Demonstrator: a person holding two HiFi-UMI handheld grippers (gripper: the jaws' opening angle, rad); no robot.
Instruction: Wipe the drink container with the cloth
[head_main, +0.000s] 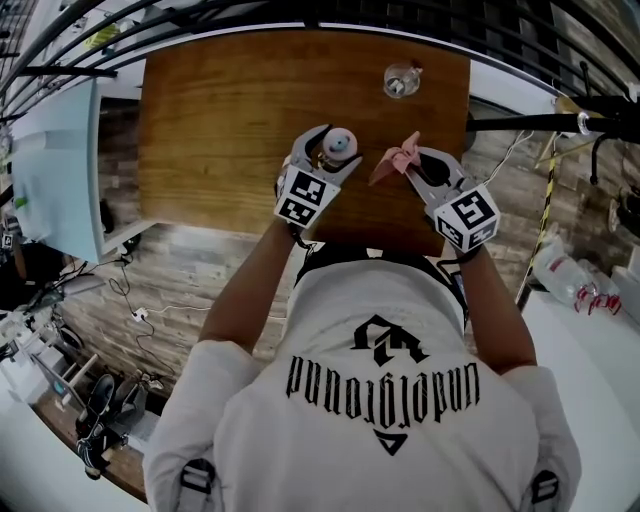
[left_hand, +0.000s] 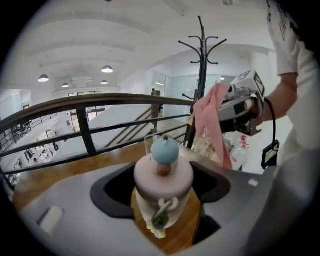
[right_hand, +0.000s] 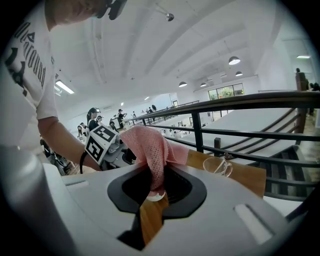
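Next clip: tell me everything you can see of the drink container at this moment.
The drink container is pale, apparently plastic, with a round pale pink lid, a light blue ball-shaped knob on top and a green-tipped loop hanging at its front. It is upright, clamped between the jaws of the left hand-held gripper, over the wooden table near its edge. The pink cloth is beside it, not touching.

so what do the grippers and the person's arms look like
The left gripper and right gripper are smooth grey shells with black inner recesses. Each carries a cube of black-and-white square markers. The person wears a white short-sleeved T-shirt with black print, forearms bare.
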